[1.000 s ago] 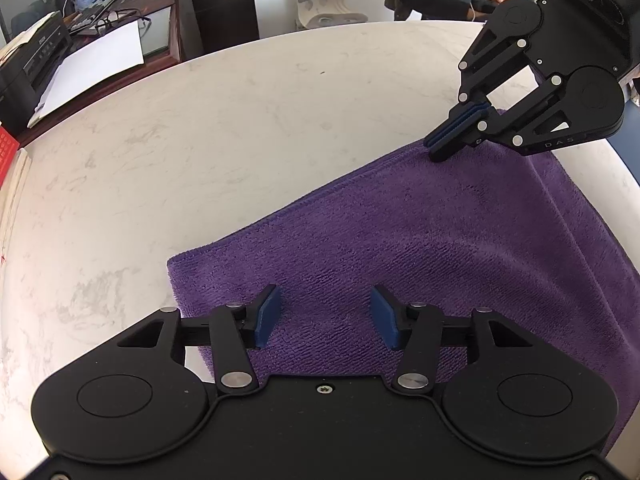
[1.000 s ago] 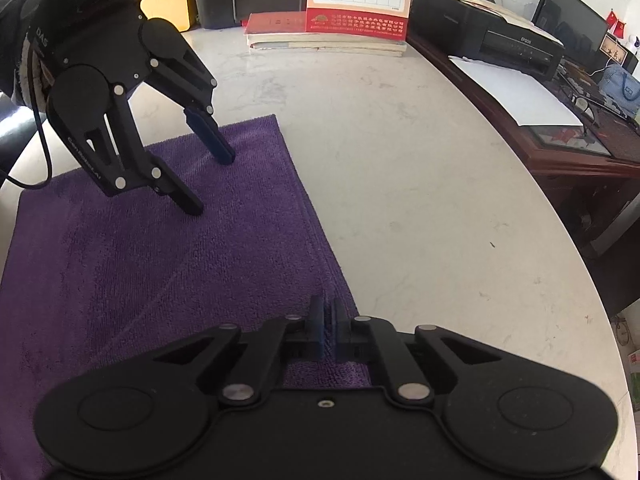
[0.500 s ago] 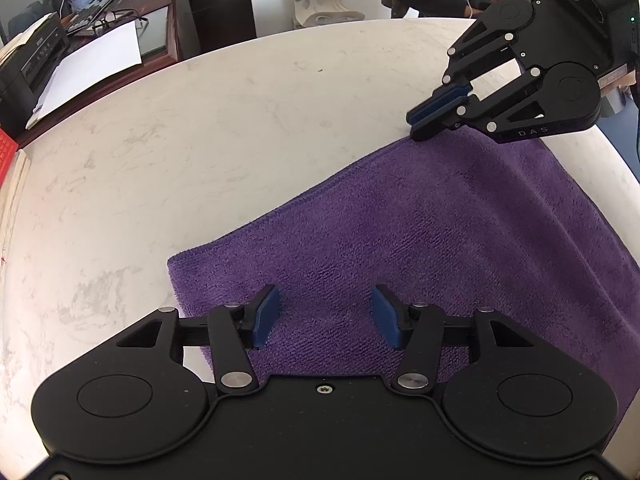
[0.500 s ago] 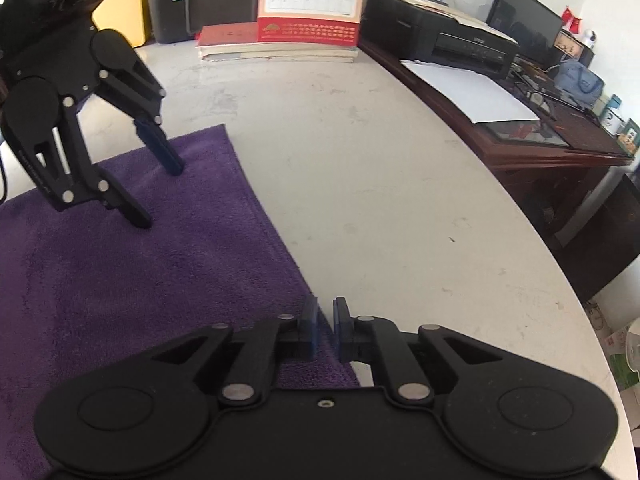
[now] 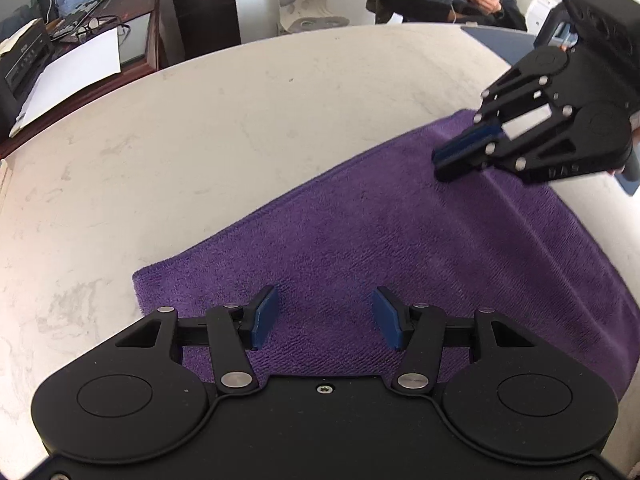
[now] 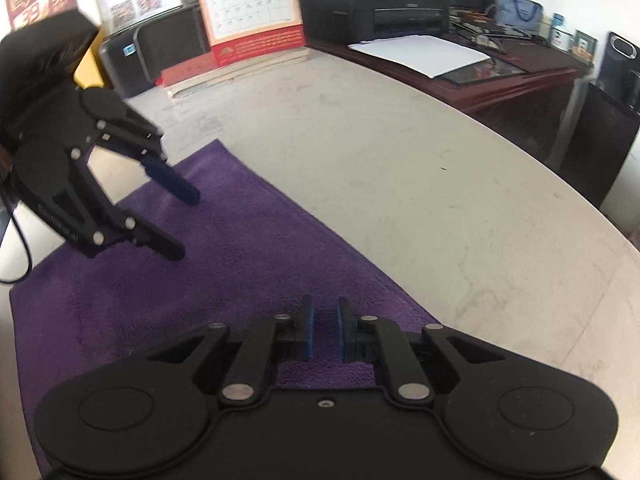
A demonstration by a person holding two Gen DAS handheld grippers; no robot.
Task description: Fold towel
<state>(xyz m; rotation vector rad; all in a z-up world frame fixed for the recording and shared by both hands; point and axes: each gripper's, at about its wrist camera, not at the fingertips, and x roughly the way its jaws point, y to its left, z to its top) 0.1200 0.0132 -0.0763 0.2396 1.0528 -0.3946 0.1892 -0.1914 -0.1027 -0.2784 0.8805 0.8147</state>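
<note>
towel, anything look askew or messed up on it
Mostly fine: the purple towel lies flat on the white table. The one oddity is a raised crease running back from the right gripper; nothing looks spilled or damaged.

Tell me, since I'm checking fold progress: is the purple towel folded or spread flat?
Cannot tell whether it was folded before. The purple towel lies flat on the table, no part turned over.

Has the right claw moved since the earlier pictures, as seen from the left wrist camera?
Yes. The right claw left the towel's far corner and now sits further in along its far edge, over the cloth.
</note>
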